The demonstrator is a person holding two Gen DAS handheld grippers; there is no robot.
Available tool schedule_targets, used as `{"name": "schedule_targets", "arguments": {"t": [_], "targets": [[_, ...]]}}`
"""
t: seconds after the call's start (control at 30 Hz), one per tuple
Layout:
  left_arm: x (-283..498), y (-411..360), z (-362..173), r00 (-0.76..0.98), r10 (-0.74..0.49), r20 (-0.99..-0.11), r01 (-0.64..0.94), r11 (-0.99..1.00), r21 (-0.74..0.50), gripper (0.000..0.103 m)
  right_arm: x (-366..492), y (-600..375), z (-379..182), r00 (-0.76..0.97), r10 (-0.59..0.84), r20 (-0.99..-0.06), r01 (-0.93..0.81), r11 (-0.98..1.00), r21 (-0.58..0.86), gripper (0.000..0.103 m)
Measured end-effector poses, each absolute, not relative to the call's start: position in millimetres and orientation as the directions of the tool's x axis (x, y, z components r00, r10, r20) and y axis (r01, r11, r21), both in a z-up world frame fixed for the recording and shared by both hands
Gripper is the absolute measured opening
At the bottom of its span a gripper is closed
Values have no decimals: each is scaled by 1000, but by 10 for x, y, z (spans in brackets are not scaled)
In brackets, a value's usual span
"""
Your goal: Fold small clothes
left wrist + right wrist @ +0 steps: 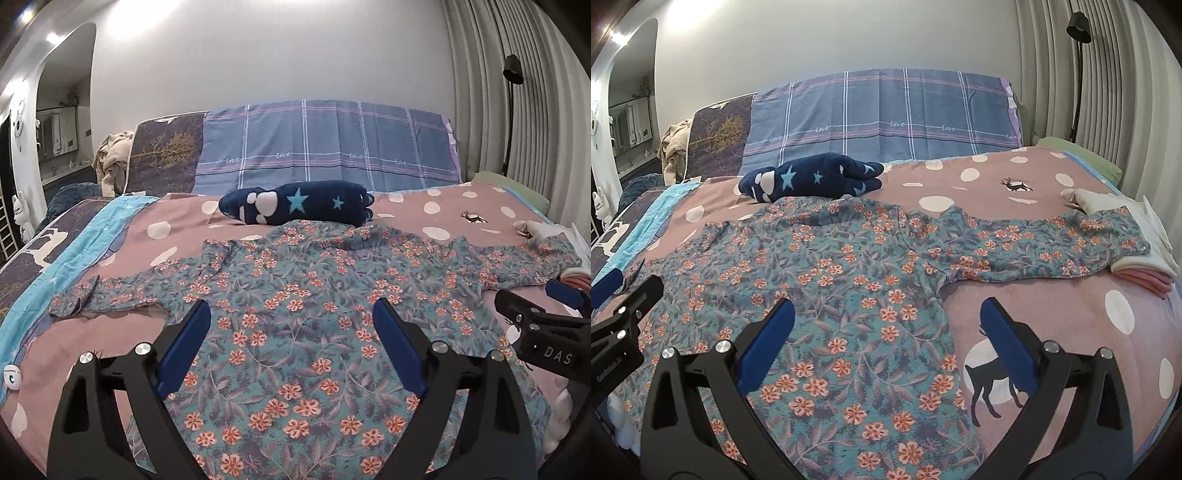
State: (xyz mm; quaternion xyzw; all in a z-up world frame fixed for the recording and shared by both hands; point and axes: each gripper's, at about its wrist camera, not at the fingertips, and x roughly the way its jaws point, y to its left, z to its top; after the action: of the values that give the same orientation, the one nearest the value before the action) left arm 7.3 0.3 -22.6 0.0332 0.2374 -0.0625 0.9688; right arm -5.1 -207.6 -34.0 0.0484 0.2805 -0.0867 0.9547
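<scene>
A floral top [295, 295] lies spread flat on a pink dotted bedspread [1052, 314], just before a navy star-print bundle [295, 201]. Behind that, a plaid sheet [325, 144] reads "love". Left gripper [291, 317] and right gripper [886, 314] hover wide-jawed, empty; "DAS" marks one.

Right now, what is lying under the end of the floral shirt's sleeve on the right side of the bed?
The floral shirt sleeve end rests on a stack of folded clothes: cream pieces above, pink below. How many pieces, and what they are, is hidden.
</scene>
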Motion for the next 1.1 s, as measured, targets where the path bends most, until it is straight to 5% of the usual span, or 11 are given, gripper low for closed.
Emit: {"name": "schedule_targets", "arguments": {"t": [1.1], "targets": [[251, 209, -500, 845, -79, -529, 111, 993, 29, 91, 125, -1710, -597, 791, -83, -607, 106, 994, 2, 101]]}}
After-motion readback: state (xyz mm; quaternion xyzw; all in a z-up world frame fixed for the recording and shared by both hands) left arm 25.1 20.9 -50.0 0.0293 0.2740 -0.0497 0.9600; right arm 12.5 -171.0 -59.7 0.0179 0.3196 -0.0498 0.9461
